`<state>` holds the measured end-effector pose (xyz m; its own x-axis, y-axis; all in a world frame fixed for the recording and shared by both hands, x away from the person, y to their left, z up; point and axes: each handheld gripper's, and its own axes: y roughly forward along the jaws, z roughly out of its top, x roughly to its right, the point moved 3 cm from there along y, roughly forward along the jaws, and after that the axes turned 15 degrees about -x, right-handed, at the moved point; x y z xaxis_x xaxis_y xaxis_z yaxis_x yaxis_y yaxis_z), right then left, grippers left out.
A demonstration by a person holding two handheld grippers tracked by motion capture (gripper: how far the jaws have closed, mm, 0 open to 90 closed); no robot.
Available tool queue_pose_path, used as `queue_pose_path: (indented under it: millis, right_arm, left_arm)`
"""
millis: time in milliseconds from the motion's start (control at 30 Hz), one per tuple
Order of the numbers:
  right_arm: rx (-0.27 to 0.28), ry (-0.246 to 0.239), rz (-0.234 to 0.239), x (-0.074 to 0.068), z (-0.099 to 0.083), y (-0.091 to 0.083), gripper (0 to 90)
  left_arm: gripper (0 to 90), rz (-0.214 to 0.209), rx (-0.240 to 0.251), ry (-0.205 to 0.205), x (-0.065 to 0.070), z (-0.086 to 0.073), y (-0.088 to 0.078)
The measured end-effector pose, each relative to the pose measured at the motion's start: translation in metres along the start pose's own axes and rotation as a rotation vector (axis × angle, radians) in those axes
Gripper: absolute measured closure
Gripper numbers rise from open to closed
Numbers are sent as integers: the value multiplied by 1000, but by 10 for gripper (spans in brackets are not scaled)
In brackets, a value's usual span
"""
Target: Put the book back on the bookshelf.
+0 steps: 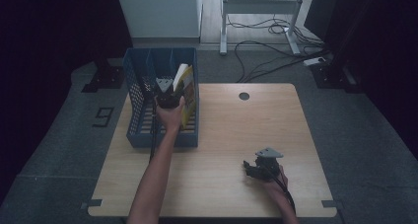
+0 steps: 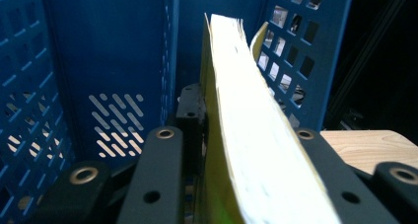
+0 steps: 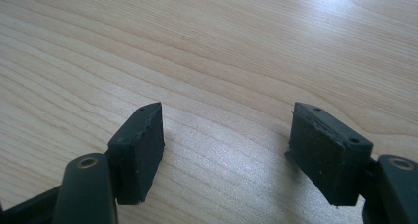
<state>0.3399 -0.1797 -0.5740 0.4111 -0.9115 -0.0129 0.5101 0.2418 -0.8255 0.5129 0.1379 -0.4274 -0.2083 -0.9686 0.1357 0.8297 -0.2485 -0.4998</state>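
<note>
Reaching into the blue file rack (image 1: 143,135), the left hand-held gripper (image 1: 169,96) is standing with its jaws on either side of a yellow-covered book (image 1: 187,93). In the left gripper view the book (image 2: 256,135) is running up between the two black jaws, spine edge and pale page block facing the camera. Whether the pads are pressing on the covers or standing just clear of them cannot be told, since the contact is hidden behind the jaw arms.

The book is sitting upright, slightly tilted, in the compartment at the right end of the rack, just ahead of the left hand-held gripper and close against the perforated end wall (image 2: 300,51). A solid blue divider (image 2: 123,56) is standing to the left of the jaws.

The right hand-held gripper (image 1: 256,168) is resting low over the bench (image 1: 231,135), well apart from the rack and nearer the person. In the right gripper view its jaws (image 3: 226,150) are standing wide apart with bare wood grain (image 3: 222,61) between and ahead of them, holding nothing. A round cable hole (image 1: 244,96) is lying in the bench well beyond it.
</note>
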Motion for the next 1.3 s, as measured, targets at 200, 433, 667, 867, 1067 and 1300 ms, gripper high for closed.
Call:
queue_pose_path:
  millis: [200, 433, 667, 867, 1067, 1300]
  right_arm:
    - [0, 0, 0, 0, 0, 0, 283]
    - [0, -1, 0, 0, 0, 0, 283]
    - [0, -1, 0, 0, 0, 0, 283]
    - [0, 0, -1, 0, 0, 0, 282]
    - [-1, -1, 0, 0, 0, 0, 282]
    - [-1, 0, 0, 0, 0, 0, 282]
  left_arm:
    - [679, -8, 6, 6, -1, -1, -10]
    - [666, -6, 15, 3, -4, -4, -18]
    - [650, -1, 12, -1, -7, -7, -22]
    - [599, -11, 20, 6, -8, -6, -28]
    - [461, -63, -1, 10, -11, -7, -32]
    - [382, -93, 3, 36, -9, -7, -45]
